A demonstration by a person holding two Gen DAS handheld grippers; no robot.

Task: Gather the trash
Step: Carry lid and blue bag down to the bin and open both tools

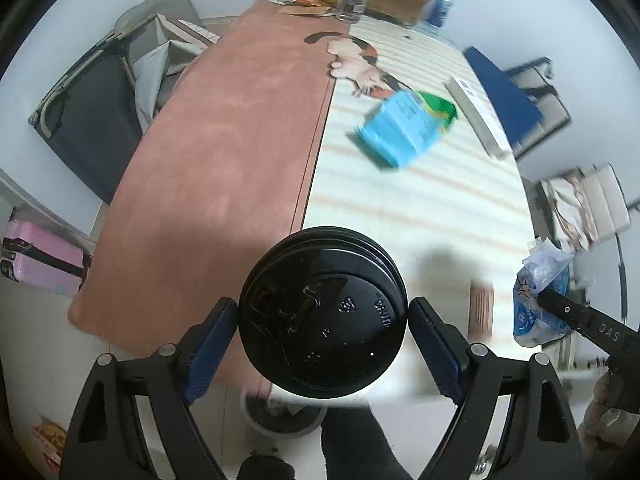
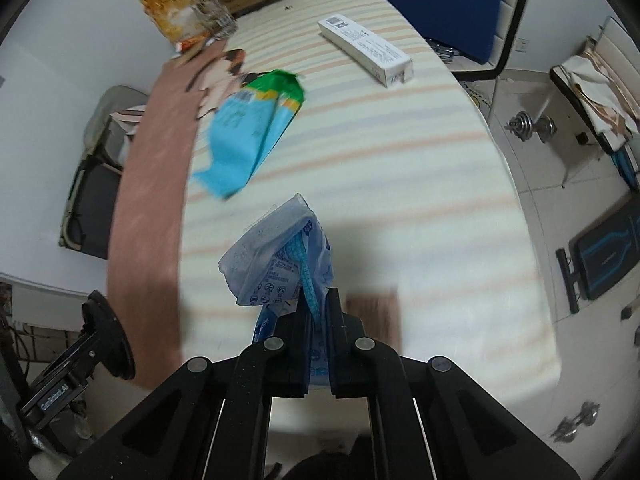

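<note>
Left gripper (image 1: 323, 336) jaws spread around black-lidded cup (image 1: 320, 312), right gripper (image 2: 319, 312) jaws clamped on crumpled blue-white wrapper (image 2: 280, 256).

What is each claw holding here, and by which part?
Left claw: black-lidded disposable cup, gripped at its sides under the lid. Right claw: crumpled blue-and-white plastic wrapper, pinched at its lower end.

Light: bright, even, cool indoor light.
Shadows: soft dark patches on the striped tablecloth (image 1: 420, 208) beneath both grippers.
Blur: the blue snack bag (image 1: 400, 128) and table edges smear; the black cup lid (image 1: 322, 312) stays sharp.
Distortion: fisheye bends the walls, with black corners.
</note>
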